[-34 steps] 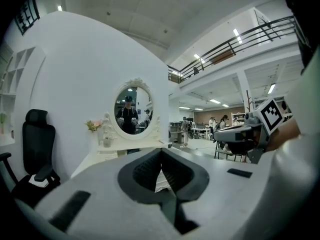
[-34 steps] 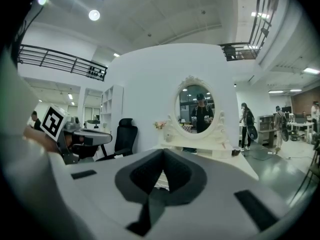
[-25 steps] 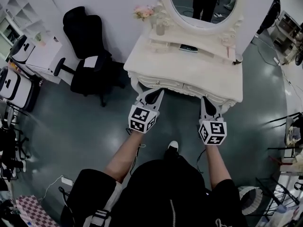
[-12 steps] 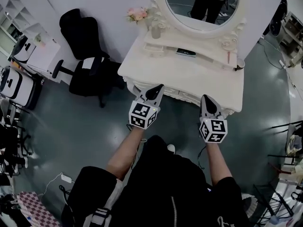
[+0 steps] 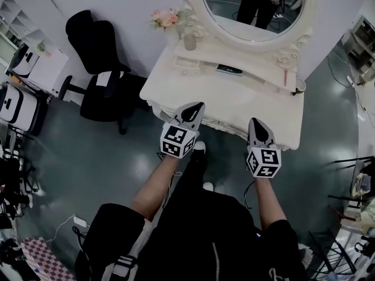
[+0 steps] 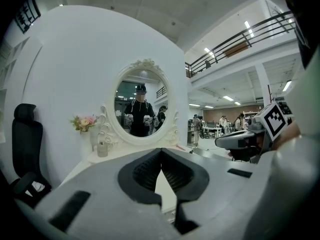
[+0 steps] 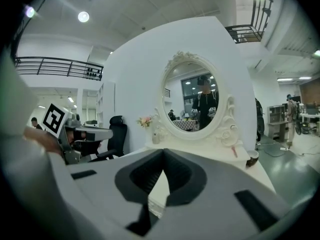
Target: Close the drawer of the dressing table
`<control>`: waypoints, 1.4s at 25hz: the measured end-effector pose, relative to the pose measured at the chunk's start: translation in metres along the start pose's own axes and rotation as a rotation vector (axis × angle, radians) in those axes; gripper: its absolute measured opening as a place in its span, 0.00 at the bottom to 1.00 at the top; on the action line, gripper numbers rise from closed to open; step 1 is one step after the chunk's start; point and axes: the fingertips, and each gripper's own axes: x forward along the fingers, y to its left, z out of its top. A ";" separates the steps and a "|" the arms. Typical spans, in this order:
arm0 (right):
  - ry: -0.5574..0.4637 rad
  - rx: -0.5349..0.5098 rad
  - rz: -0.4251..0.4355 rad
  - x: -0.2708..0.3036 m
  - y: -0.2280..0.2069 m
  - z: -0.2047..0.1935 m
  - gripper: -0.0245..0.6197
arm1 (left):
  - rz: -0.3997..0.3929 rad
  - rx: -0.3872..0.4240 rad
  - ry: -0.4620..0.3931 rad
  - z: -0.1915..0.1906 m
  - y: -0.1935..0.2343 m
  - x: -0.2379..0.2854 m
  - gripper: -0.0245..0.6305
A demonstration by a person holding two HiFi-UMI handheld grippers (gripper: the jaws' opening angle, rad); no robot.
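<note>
two grippers were held out side by side toward the front of the white dressing table [image 5: 234, 95], one in each of the person's hands. the left gripper [image 5: 197, 106] had its jaws pressed together with nothing between them, and its tip lay over the table's near edge. the right gripper [image 5: 256, 122] was likewise closed and empty, its tip at the same edge further along. whether either tip touched the table i could not tell. the drawer [image 5: 225, 125] showed only as a carved strip under the tabletop's overhang, between the two grippers, and it looked tucked in close beneath the top. behind, an oval mirror [image 5: 252, 7] stood on the table, with pink flowers [image 5: 164, 18] at its left and a black office chair [image 5: 99, 63] beside the table.
</note>
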 end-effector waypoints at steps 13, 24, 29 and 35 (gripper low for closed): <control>0.020 0.001 -0.042 0.159 -0.027 0.032 0.04 | -0.064 0.003 0.028 0.011 0.119 0.121 0.05; 0.010 0.013 -0.087 0.224 -0.053 0.051 0.04 | -0.115 0.004 0.035 0.022 0.159 0.185 0.05; 0.008 0.008 -0.084 0.235 -0.062 0.060 0.04 | -0.111 0.000 0.031 0.030 0.163 0.197 0.05; 0.022 0.008 -0.047 0.246 -0.065 0.060 0.04 | -0.085 -0.018 0.036 0.026 0.167 0.203 0.05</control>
